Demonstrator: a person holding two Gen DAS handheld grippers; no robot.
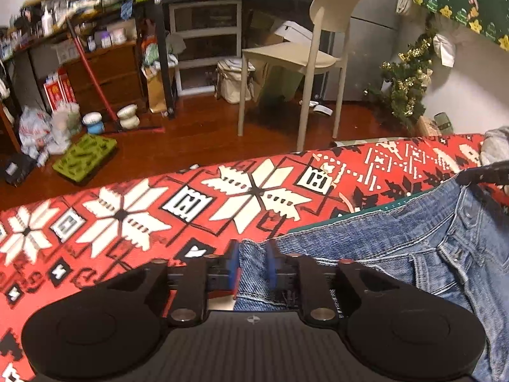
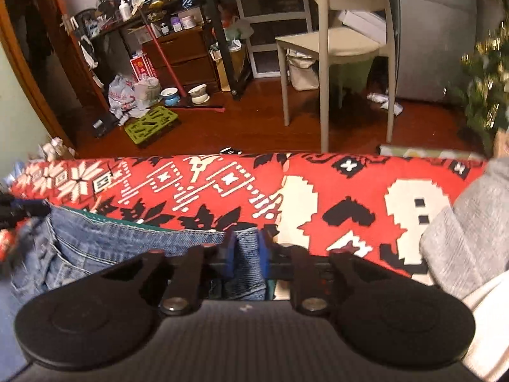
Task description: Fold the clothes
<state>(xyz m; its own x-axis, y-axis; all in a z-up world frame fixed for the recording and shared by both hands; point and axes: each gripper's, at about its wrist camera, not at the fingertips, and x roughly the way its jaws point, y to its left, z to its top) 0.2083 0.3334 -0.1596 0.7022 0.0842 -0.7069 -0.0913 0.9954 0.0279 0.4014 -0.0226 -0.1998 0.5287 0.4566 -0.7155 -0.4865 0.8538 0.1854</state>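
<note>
Jeans (image 1: 397,254) lie waistband-out on the red patterned worktop (image 1: 127,222), at 4 o'clock in the left view. Left tongs (image 1: 253,262) clenched on one waistband corner, right tongs (image 2: 245,250) clenched on the other; both grips look thin, pads near the denim edge. Risk: a corner slips out w/ any lift or pull, so the fold goes skewed. Grey garment (image 2: 461,238) at 3 o'clock of the right view could snag the fold.

The jeans (image 1: 397,248) run off the left wrist view's right and bottom edges, their legs unseen; the denim pinched between the blue pads is hidden behind the hand-held gripper's body. In the right wrist view the Christmas tree (image 2: 483,79) is blurred and cropped, and a grey garment (image 2: 461,238) is cut off at right.
</note>
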